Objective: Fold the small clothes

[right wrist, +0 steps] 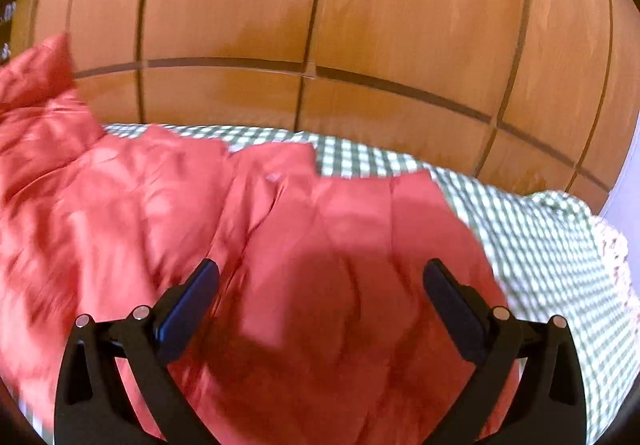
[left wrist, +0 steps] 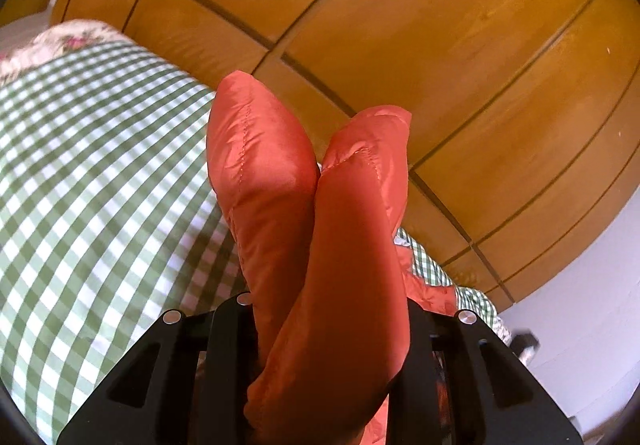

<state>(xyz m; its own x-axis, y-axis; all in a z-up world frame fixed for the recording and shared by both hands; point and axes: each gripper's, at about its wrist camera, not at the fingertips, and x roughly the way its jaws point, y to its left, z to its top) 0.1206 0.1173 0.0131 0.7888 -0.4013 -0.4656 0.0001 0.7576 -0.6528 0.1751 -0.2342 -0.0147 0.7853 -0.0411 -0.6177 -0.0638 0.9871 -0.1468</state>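
Note:
A red quilted padded garment [right wrist: 168, 213] lies spread on the green-and-white checked bedsheet [right wrist: 532, 245]. My left gripper [left wrist: 320, 325] is shut on a bunched fold of the red garment [left wrist: 312, 205], which sticks up between its jaws and hides the fingertips. My right gripper [right wrist: 320, 281] is open, its fingers [right wrist: 196, 293] spread wide just above the garment's near right part, holding nothing. The left edge of the garment [right wrist: 44, 69] is lifted up at the far left of the right wrist view.
A wooden wardrobe [right wrist: 320, 25] with panelled doors stands right behind the bed. A floral pillow or cover [left wrist: 60, 41] lies at the bed's far end. A white wall [left wrist: 592, 325] is at the right.

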